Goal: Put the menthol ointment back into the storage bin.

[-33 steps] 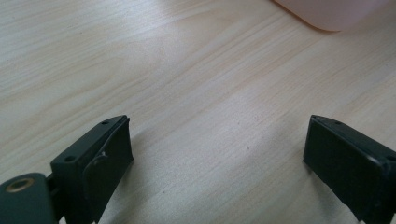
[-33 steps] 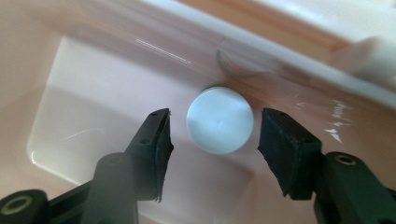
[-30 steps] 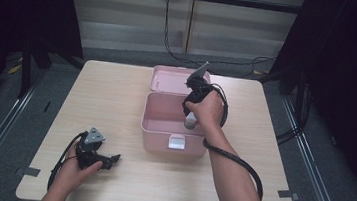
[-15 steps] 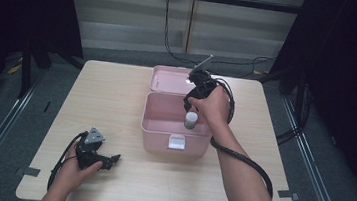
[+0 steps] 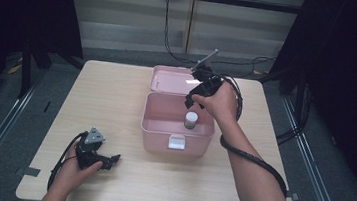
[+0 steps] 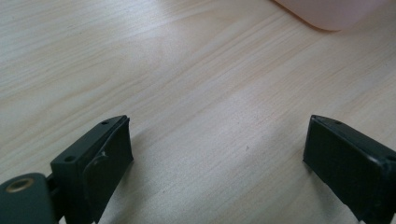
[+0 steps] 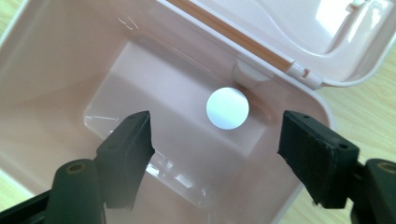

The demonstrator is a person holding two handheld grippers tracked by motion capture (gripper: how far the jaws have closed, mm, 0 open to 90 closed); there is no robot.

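My right gripper (image 7: 215,135) hangs wide open and empty over the pink box (image 5: 156,123), where a small white-capped bottle (image 7: 227,107) stands upright near one wall. It looks light, rigid and smooth, so I'd pinch it just under the cap. My left gripper (image 6: 217,154) rests open and empty on the table (image 5: 117,94).

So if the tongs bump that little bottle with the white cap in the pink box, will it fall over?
Probably, yes. The bottle stands upright and looks narrow for its height, so a bump could tip it. Being round, it may then roll. The pink box walls would likely keep it in.
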